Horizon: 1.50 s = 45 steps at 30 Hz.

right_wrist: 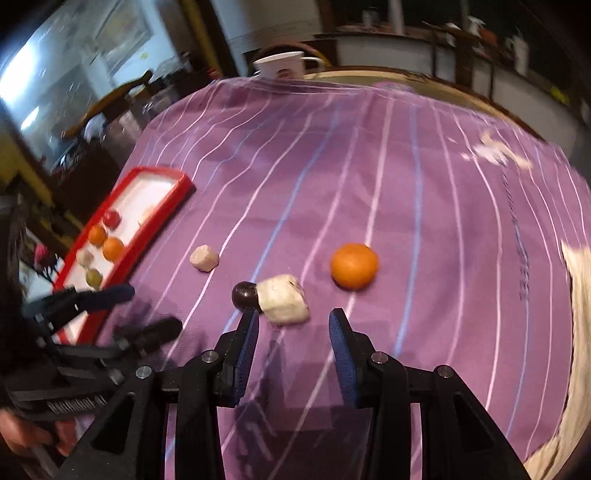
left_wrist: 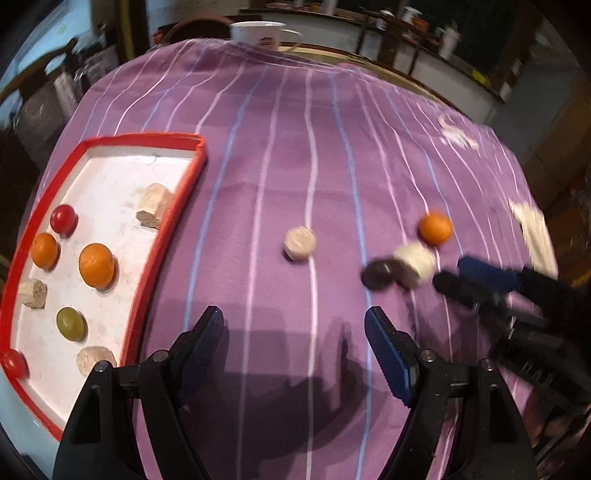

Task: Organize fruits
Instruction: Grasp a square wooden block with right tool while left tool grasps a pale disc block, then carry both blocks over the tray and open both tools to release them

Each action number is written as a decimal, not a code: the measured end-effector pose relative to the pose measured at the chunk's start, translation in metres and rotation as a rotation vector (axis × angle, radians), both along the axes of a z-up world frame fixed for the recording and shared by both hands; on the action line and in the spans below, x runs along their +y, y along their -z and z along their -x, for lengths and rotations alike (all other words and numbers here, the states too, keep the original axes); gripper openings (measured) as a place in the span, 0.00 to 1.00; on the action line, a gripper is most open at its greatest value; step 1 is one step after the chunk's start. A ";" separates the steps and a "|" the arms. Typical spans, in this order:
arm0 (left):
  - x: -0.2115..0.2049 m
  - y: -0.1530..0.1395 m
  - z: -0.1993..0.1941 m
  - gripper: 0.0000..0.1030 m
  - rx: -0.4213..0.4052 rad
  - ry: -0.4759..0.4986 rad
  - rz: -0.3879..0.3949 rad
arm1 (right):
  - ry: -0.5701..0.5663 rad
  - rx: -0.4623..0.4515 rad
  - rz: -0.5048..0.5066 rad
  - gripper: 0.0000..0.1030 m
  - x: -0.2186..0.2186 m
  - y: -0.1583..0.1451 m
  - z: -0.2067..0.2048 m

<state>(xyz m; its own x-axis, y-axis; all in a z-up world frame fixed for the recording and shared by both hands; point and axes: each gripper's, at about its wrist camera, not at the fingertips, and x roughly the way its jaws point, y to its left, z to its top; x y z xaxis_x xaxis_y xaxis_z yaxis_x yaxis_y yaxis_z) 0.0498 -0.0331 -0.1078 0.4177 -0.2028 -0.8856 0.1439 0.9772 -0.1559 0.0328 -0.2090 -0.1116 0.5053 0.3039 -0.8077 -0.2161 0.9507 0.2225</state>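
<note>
A red-rimmed white tray [left_wrist: 168, 221] [right_wrist: 162, 206] lies at the left on the purple striped cloth. It holds two oranges [left_wrist: 96, 265], red and green fruits and several pale blocks. Loose on the cloth are an orange [left_wrist: 436, 228] [right_wrist: 354, 270], a dark round fruit [left_wrist: 378, 275] [right_wrist: 244, 294] touching a pale block [left_wrist: 415, 263] [right_wrist: 284, 304], and another pale block [left_wrist: 300, 243] [right_wrist: 204, 258]. My left gripper [left_wrist: 294, 326] is open and empty above bare cloth. My right gripper [right_wrist: 293, 325] is open, just short of the block and dark fruit; it also shows in the left wrist view [left_wrist: 454, 271].
A white mug [left_wrist: 264, 34] [right_wrist: 286, 65] stands at the table's far edge. A pale cloth or paper piece [right_wrist: 580, 295] lies at the right edge. Furniture and clutter surround the table.
</note>
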 end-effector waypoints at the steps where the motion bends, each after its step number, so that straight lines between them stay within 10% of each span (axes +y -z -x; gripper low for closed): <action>1: 0.005 -0.001 -0.006 0.76 -0.001 -0.019 0.018 | -0.005 -0.001 -0.010 0.42 0.002 0.002 -0.003; 10: -0.012 0.014 -0.047 0.76 -0.003 0.032 0.007 | 0.029 0.079 -0.121 0.41 -0.002 0.024 -0.021; 14: -0.017 0.024 -0.056 0.53 0.023 0.054 0.007 | 0.066 0.086 -0.171 0.40 -0.018 0.022 -0.015; 23: -0.037 0.027 -0.052 0.50 -0.037 0.133 -0.078 | 0.071 0.057 -0.104 0.40 -0.011 0.021 -0.020; 26: -0.037 0.025 -0.049 0.21 -0.050 0.144 -0.098 | 0.057 0.056 -0.090 0.34 -0.002 0.024 -0.024; 45: 0.050 -0.033 0.002 0.21 -0.089 0.045 0.080 | 0.085 0.039 -0.155 0.30 0.029 -0.017 0.004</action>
<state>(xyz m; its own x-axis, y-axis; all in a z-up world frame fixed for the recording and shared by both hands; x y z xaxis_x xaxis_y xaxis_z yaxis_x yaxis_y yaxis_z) 0.0477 0.0169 -0.0745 0.4828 -0.2918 -0.8257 0.2041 0.9544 -0.2179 0.0288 -0.1805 -0.0947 0.5037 0.3835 -0.7741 -0.1246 0.9189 0.3742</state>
